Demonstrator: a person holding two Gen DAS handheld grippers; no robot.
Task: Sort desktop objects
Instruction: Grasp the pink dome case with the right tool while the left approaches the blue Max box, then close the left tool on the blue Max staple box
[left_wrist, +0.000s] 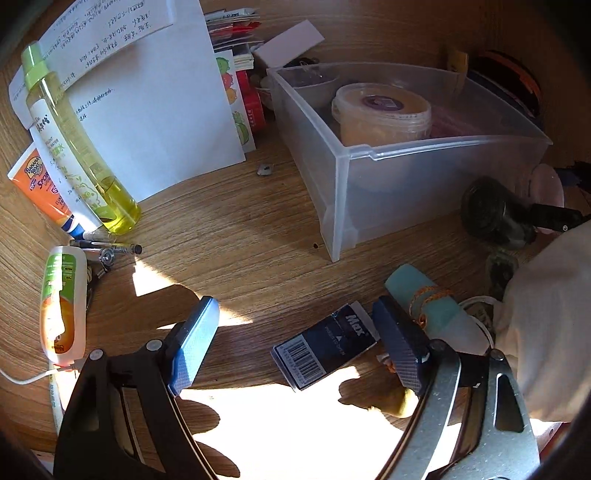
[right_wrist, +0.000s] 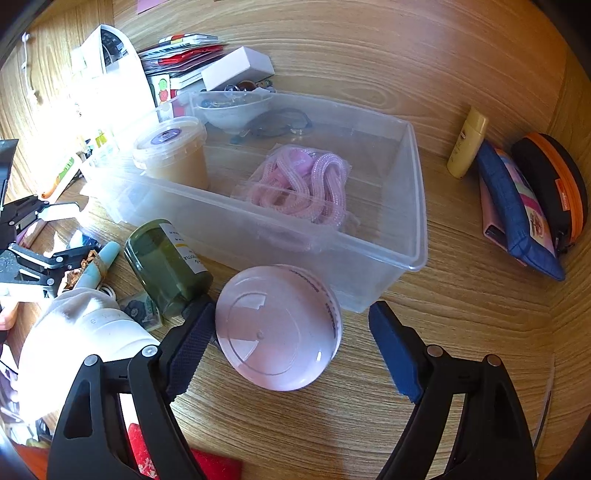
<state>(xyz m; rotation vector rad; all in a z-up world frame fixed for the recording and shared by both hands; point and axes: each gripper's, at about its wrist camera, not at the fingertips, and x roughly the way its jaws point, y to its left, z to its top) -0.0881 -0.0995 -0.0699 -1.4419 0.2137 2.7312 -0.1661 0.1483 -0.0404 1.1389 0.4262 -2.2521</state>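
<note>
While both wide: left claw (left_wrist: 295, 345) empty, right claw (right_wrist: 291, 332) around pink case (right_wrist: 279, 326).

Light wood-grain desktop (right_wrist: 461, 92), bright sunlight patches (left_wrist: 295, 424) with hard shadows across it, dim edges

My right gripper (right_wrist: 295, 343) sits low in the frame, jaws spread around a round pink case (right_wrist: 279, 328) on the tabletop (right_wrist: 461, 350); the left pad touches it, the right stands clear. Just above is the clear bin (right_wrist: 413, 206), holding pink cords (right_wrist: 299, 188) and a lidded tub (right_wrist: 171, 151).
</note>
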